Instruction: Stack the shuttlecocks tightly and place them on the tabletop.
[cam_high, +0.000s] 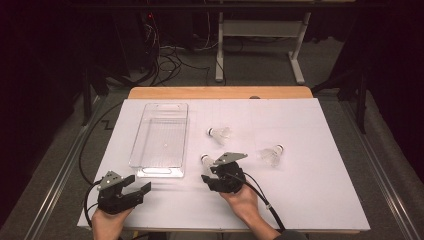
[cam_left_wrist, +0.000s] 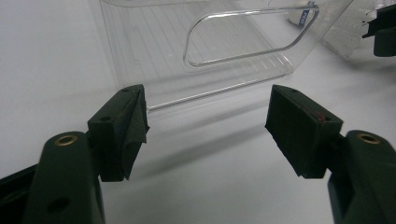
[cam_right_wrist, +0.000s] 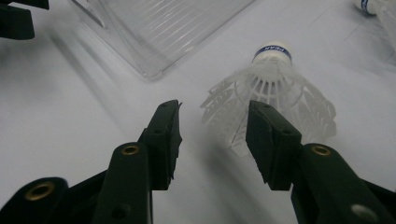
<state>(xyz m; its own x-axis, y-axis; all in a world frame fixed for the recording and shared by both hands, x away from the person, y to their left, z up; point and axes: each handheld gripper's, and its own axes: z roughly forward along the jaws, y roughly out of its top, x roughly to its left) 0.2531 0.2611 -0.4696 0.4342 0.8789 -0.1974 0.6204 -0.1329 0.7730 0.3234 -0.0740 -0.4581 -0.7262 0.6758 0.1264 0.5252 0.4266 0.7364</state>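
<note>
Three white shuttlecocks lie on the white table. The nearest shuttlecock lies on its side, cork pointing away, just ahead of my right gripper. The jaws stand partly apart; the feather skirt's edge reaches toward the gap and part of it sits behind the right-hand pad, with no pad pressing on it. My left gripper rests near the table's front left, jaws wide apart and empty, facing the near end of a clear plastic tray.
A second shuttlecock lies right of the tray, a third shuttlecock further right. The tray looks empty. A wooden table edge runs along the back; cables and a desk frame stand on the floor beyond.
</note>
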